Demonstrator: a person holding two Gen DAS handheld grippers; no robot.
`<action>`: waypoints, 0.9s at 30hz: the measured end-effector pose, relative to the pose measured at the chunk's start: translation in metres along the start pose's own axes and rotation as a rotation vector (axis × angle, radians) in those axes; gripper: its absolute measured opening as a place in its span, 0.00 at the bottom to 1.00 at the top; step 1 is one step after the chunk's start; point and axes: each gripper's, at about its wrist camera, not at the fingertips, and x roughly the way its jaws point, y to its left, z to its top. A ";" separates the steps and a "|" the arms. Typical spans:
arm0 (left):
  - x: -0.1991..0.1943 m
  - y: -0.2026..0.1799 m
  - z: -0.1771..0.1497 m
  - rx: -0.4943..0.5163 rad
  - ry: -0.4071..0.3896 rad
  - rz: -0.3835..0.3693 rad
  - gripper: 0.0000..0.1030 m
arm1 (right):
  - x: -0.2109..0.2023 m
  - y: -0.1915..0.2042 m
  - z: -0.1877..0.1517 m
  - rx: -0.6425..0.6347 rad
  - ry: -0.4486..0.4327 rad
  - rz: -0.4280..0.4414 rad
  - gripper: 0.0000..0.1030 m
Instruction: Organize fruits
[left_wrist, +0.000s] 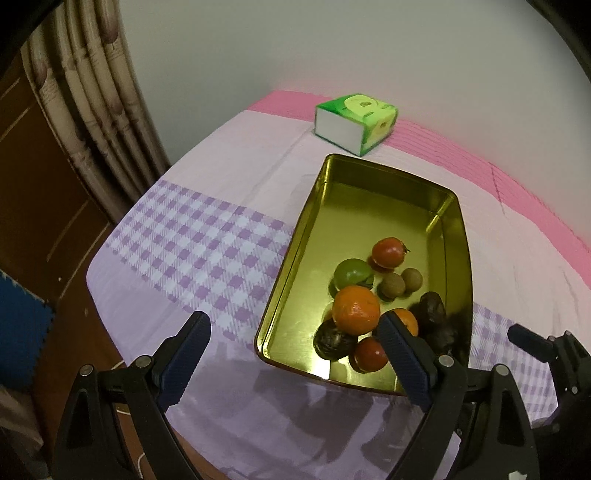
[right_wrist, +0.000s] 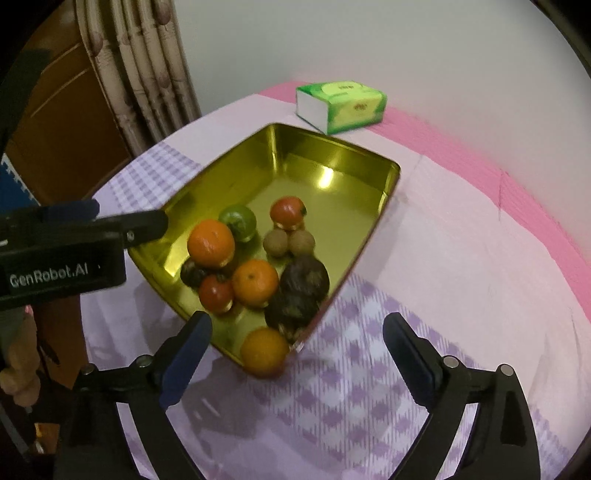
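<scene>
A gold metal tray (left_wrist: 280, 280) lies on a lilac checked cloth and holds several fruits. Among them are a big orange (left_wrist: 355, 309), a red tomato (left_wrist: 387, 252), a green fruit (left_wrist: 351, 272), two small brown fruits (left_wrist: 400, 283) and dark wrinkled fruits (left_wrist: 430, 308). My left gripper (left_wrist: 295, 332) hangs open above the tray's near end with nothing between its fingers. In the right wrist view another orange (right_wrist: 264, 352), blurred, lies at the near corner of the tray (right_wrist: 221, 162). My right gripper (right_wrist: 297, 334) stands open just above it, pads apart from it.
A green tissue box (left_wrist: 356, 122) sits behind the tray near the pink strip by the wall. A curtain (left_wrist: 92, 92) and wooden furniture stand left of the table edge. The left gripper's body (right_wrist: 62, 266) and a hand (right_wrist: 18, 369) show in the right wrist view.
</scene>
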 end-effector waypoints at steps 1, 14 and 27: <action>0.000 -0.001 0.000 0.005 -0.001 -0.001 0.88 | 0.000 -0.002 -0.003 0.013 0.007 -0.001 0.93; -0.003 -0.014 -0.005 0.068 -0.005 -0.008 0.88 | 0.012 -0.020 -0.012 0.091 0.064 -0.025 0.95; -0.002 -0.017 -0.007 0.085 -0.005 0.001 0.88 | 0.010 -0.019 -0.013 0.090 0.076 -0.010 0.95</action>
